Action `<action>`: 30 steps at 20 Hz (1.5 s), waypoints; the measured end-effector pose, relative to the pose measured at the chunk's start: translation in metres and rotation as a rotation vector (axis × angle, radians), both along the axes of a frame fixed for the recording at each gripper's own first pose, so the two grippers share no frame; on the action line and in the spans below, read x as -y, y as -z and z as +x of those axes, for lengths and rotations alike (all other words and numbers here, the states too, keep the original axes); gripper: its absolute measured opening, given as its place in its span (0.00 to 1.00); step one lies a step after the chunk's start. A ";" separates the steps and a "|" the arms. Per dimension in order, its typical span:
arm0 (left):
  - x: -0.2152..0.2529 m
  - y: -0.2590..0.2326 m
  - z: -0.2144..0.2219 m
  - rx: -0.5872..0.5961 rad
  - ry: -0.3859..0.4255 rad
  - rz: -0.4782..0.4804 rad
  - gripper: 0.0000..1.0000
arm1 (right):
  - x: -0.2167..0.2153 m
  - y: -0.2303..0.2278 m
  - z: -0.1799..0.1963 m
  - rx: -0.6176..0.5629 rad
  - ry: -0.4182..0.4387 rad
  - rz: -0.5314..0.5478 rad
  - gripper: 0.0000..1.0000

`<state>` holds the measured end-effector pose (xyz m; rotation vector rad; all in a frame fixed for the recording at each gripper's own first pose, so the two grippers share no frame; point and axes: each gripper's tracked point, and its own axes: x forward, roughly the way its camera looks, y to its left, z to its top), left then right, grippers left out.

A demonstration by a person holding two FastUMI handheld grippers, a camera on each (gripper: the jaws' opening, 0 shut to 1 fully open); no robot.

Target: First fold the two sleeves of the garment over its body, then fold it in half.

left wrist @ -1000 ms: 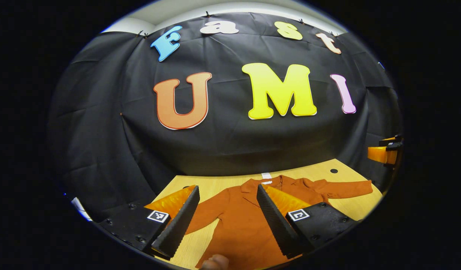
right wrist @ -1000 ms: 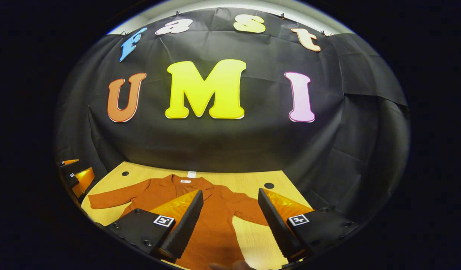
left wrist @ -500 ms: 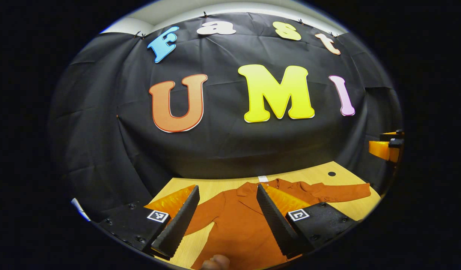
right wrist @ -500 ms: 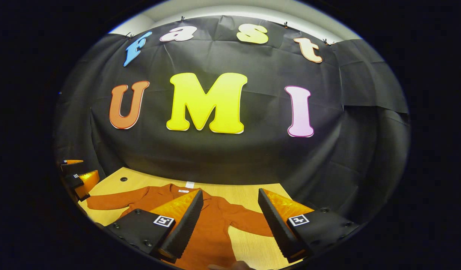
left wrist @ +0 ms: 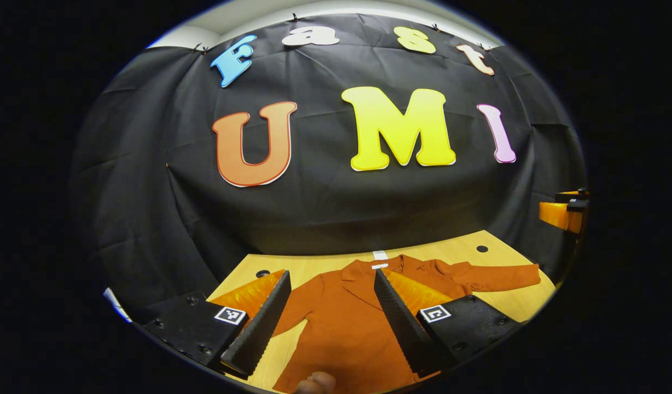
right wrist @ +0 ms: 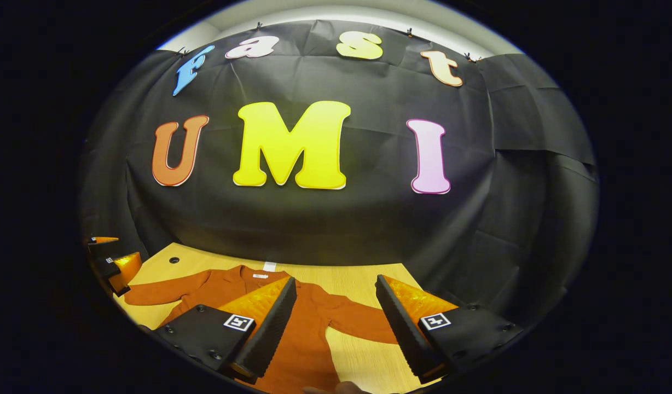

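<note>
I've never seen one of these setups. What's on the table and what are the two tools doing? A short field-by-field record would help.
Garment: rust-orange jacket lying flat, collar toward the black cloth
Sleeves: both spread out to the sides, not yet folded
Surface: wooden table
Left gripper: fingers apart, above the jacket, holding nothing
Right gripper: fingers apart, above the jacket's sleeve side, holding nothing
Task progress: no fold made

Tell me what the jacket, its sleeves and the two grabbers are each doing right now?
Rust-orange jacket: flat on the wooden table, unfolded.
Left sleeve: spread out sideways, not folded.
Right sleeve: spread out, not folded.
Left gripper: open, holding nothing.
Right gripper: open, holding nothing.
</note>
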<state>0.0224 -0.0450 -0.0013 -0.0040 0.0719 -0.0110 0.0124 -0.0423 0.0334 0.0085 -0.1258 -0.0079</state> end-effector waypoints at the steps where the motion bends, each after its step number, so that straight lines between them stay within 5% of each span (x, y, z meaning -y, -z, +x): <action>1: 0.002 0.001 0.000 -0.006 0.001 0.006 0.99 | 0.004 0.000 0.001 0.000 0.009 0.000 0.94; 8: 0.007 0.022 -0.001 -0.081 -0.043 0.018 0.99 | 0.070 0.032 0.039 -0.081 0.188 0.000 0.94; 12: 0.034 0.037 -0.001 -0.113 0.021 -0.011 0.99 | 0.122 0.061 0.063 -0.138 0.242 0.014 0.94; 19: 0.065 0.102 -0.015 -0.332 0.039 0.065 0.99 | 0.249 0.156 0.109 -0.372 0.391 0.030 0.94; 25: 0.076 0.130 -0.024 -0.418 0.013 0.068 0.99 | 0.307 0.238 0.141 -0.611 0.420 0.143 0.94; 30: 0.073 0.142 -0.033 -0.470 -0.028 0.056 0.99 | 0.307 0.280 0.154 -0.770 0.327 0.181 0.94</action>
